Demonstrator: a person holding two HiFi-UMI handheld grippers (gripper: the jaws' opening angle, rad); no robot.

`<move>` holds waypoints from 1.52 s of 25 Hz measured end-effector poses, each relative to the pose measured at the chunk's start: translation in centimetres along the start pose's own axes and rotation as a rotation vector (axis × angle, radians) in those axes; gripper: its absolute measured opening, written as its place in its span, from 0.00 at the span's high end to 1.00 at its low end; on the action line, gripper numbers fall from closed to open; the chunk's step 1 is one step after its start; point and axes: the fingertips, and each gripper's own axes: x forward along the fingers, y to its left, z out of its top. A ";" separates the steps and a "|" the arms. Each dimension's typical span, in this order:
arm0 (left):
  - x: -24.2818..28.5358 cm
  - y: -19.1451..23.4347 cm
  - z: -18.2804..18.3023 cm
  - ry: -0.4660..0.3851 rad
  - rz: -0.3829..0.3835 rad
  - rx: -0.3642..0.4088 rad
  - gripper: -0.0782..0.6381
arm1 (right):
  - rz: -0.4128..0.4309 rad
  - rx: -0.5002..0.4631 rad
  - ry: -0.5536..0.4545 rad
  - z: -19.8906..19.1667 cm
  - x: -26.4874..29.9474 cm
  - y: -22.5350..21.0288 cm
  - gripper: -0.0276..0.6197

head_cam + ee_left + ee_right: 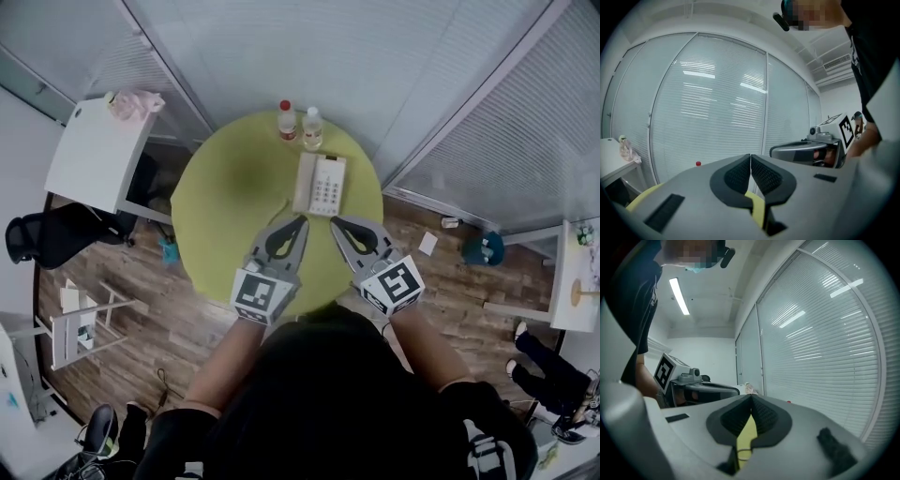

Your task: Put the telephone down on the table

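A cream desk telephone [320, 184] with its handset on the left lies flat on the round yellow-green table [220, 216], toward the far side. My left gripper [302, 221] hovers just short of the phone's near edge, jaws closed together with nothing between them. My right gripper [335, 223] is beside it, also shut and empty, just short of the phone's near right corner. In the left gripper view the left gripper [750, 157] shows its pads meeting, with the right gripper [806, 152] off to the side. The right gripper view shows the right gripper [751, 397] closed; the phone is hidden in both gripper views.
Two small bottles, a red-capped bottle [287, 120] and a clear bottle [312, 127], stand at the table's far edge behind the phone. A white side table [94, 155] and black chair [56, 234] are at the left. Glass walls with blinds [487, 141] enclose the back.
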 end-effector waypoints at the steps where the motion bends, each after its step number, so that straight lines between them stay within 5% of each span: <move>1: 0.9 0.1 0.0 0.006 0.000 0.001 0.87 | -0.002 0.005 0.000 0.0 0.2 -0.9 0.93; 11: 7.2 3.3 -1.4 0.049 0.005 -0.016 0.87 | -0.011 0.069 0.032 -2.4 3.8 -6.3 0.93; 25: 11.0 9.3 -8.5 0.204 -0.025 -0.095 0.87 | -0.196 0.163 0.113 -7.6 8.4 -9.3 0.93; 38: 15.4 13.0 -15.7 0.357 0.055 -0.110 0.87 | -0.310 0.229 0.177 -13.2 12.0 -12.9 0.93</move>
